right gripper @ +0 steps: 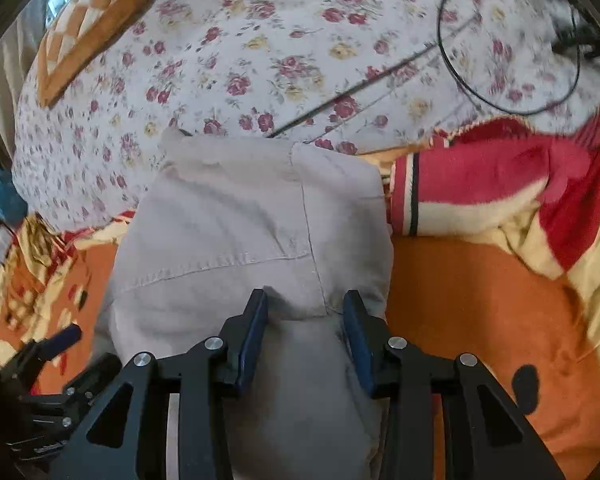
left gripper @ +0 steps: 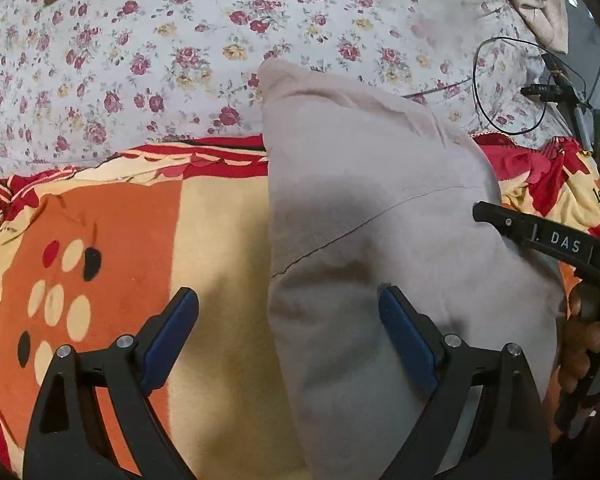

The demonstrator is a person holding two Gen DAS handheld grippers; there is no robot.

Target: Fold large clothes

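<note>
A grey-beige garment (left gripper: pixel 380 216) lies folded into a narrow stack on the orange, cream and red blanket (left gripper: pixel 112 240); it also shows in the right wrist view (right gripper: pixel 240 220). My left gripper (left gripper: pixel 288 300) is open and empty, its jaws wide over the garment's left edge. My right gripper (right gripper: pixel 305 300) is open, its jaws straddling the garment's near end without pinching it. The right gripper also shows in the left wrist view (left gripper: pixel 540 236), lying over the garment's right side.
A floral bed sheet (left gripper: pixel 180 60) lies beyond the blanket. A black cable loop (left gripper: pixel 512 84) lies on it at right. A brown checked cushion (right gripper: pixel 84 28) sits at the far left. A bunched red part of the blanket (right gripper: pixel 500 184) lies to the right.
</note>
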